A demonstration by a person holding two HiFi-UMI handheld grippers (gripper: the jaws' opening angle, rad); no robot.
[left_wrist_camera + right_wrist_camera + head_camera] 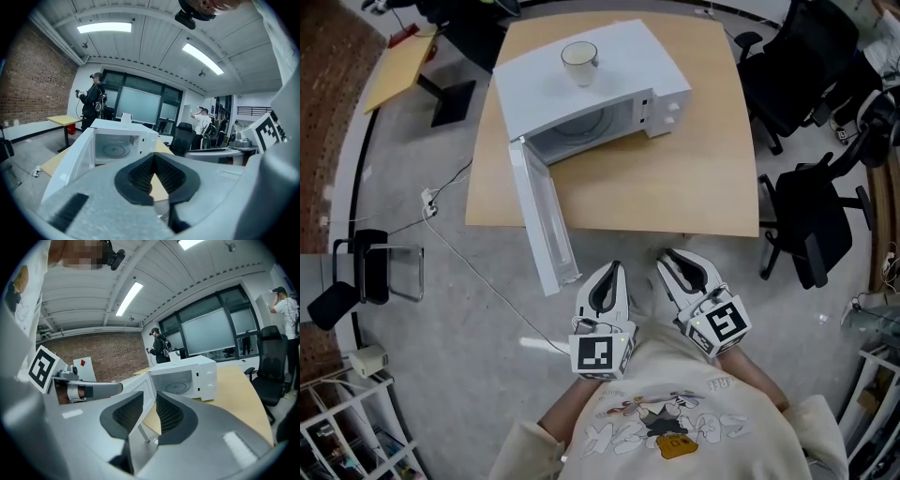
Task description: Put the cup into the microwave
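Observation:
A white cup [579,62] stands upright on top of the white microwave [591,89], which sits on a wooden table [675,187]. The microwave's door [542,220] hangs wide open past the table's front edge, and its glass turntable shows inside [114,150]. Both grippers are held close to my body, well short of the table. My left gripper [614,269] is shut and empty, its pads meeting at the tips [153,158]. My right gripper [672,255] stands open by a narrow gap [149,401] with nothing in it. The microwave [187,376] lies ahead of both.
Black office chairs [811,225] stand right of the table, and another black chair [366,272] sits at the far left. A cable [450,187] runs across the grey floor. A second wooden table [398,66] stands at the upper left. People [93,101] stand in the background.

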